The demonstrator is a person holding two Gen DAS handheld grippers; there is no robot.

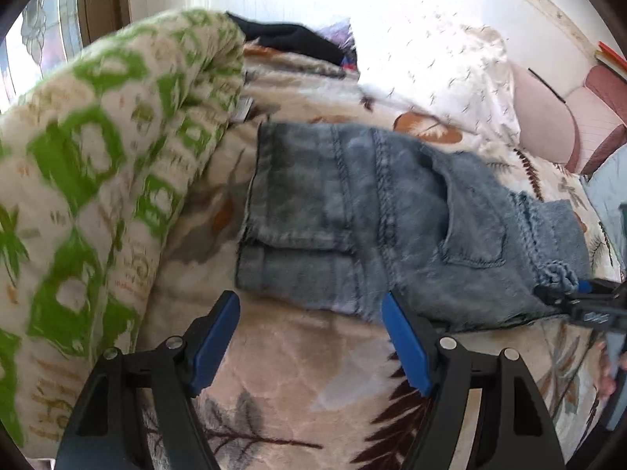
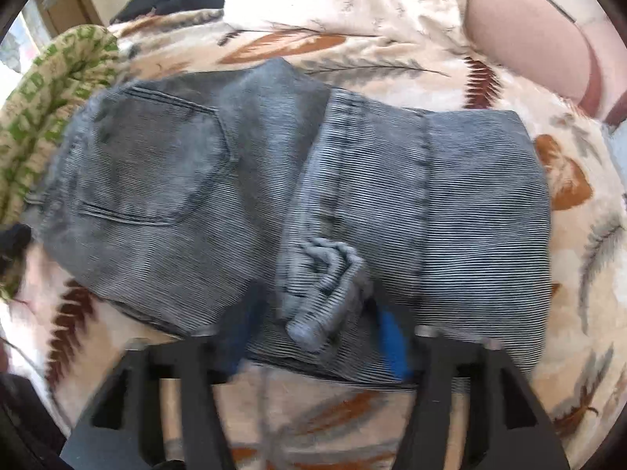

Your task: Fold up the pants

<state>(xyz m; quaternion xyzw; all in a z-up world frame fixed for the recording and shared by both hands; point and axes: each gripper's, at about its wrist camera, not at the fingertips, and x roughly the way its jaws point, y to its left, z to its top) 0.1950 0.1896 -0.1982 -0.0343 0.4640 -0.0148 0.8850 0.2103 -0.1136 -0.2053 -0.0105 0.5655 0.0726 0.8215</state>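
Your pants [image 2: 274, 196] lie already folded into a compact bundle on the leaf-print blanket [image 1: 298, 384], right of the green quilt [image 1: 98, 164]. Left gripper [image 1: 309, 337] is released, empty. Right gripper [image 2: 313, 337] is released, straddling a bunched cuff at the near edge; only tidying seems left.

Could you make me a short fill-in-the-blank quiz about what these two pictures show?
1. The folded jeans lie on a blanket printed with ____.
2. The rolled quilt beside them has a ____ pattern.
3. The left gripper has its jaws ____, with nothing between them.
4. The pads on the jaws are coloured ____.

Missing words: leaves; green; open; blue
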